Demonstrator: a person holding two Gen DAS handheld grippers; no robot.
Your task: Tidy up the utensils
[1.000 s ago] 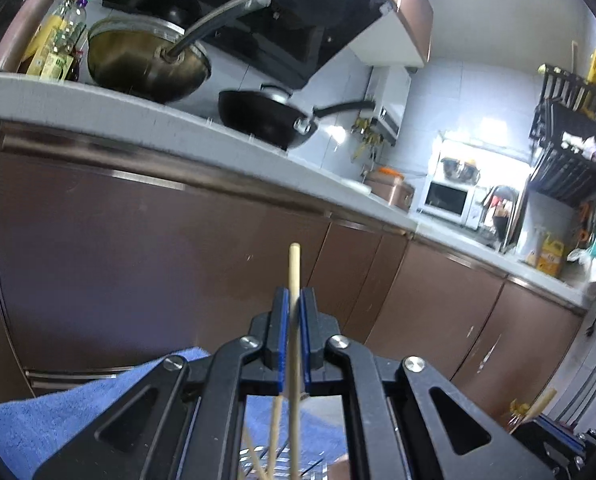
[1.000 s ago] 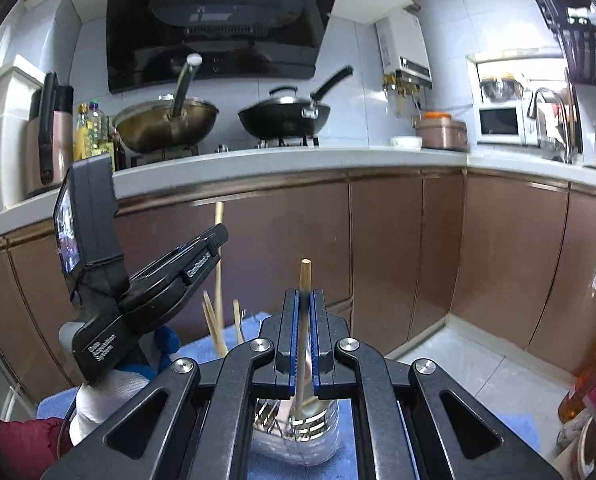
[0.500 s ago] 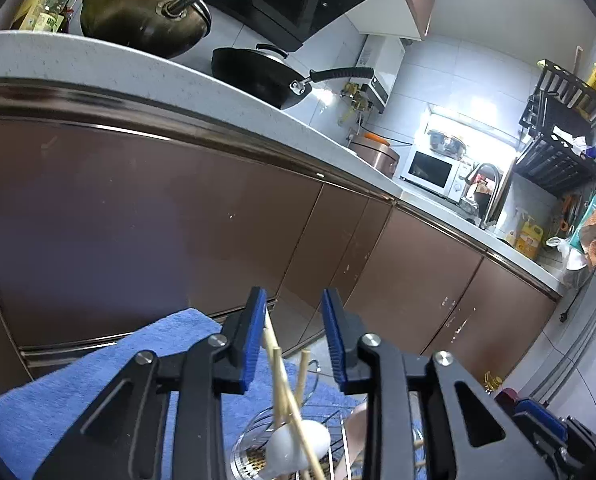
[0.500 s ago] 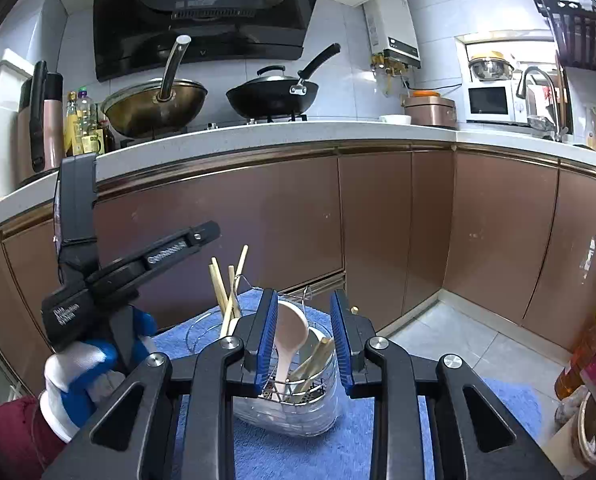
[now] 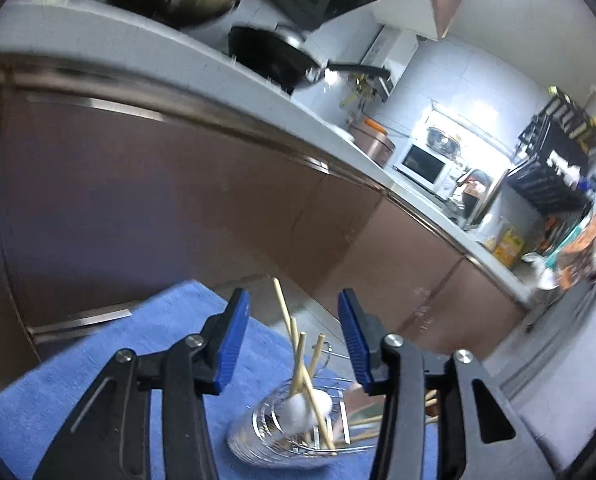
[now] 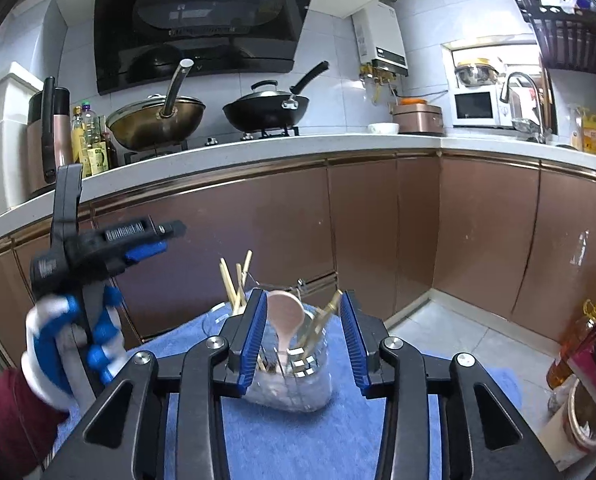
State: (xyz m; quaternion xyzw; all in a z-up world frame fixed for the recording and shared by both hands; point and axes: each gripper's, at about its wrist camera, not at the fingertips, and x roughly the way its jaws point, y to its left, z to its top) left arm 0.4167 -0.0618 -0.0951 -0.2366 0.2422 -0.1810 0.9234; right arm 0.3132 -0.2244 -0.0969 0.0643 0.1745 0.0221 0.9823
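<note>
A clear utensil holder [image 6: 293,386] with a wire insert stands on a blue towel [image 6: 298,444]. It holds wooden chopsticks [image 6: 233,284], a pink spoon [image 6: 285,316] and more sticks on its right side. My right gripper [image 6: 303,298] hovers just before it, its jaws opening, nothing between the pads. My left gripper [image 5: 293,296] hangs above the holder [image 5: 281,436], its jaws also opening and empty. Below it, chopsticks [image 5: 298,352] lean over a white spoon [image 5: 304,412]. In the right wrist view the left gripper [image 6: 169,238] sits at the left, in a gloved hand [image 6: 61,340].
Brown cabinet doors [image 6: 281,232] run under a white counter [image 6: 257,148] just behind the towel. Two woks [image 6: 265,110] sit on the stove. An oil bottle [image 6: 574,336] and a jar [image 6: 590,412] stand on the floor at the right.
Both grippers were shut on a chopstick each and have let go; the sticks now stand in the holder. Both jaws have opened, and the left gripper has swung and tilted.
</note>
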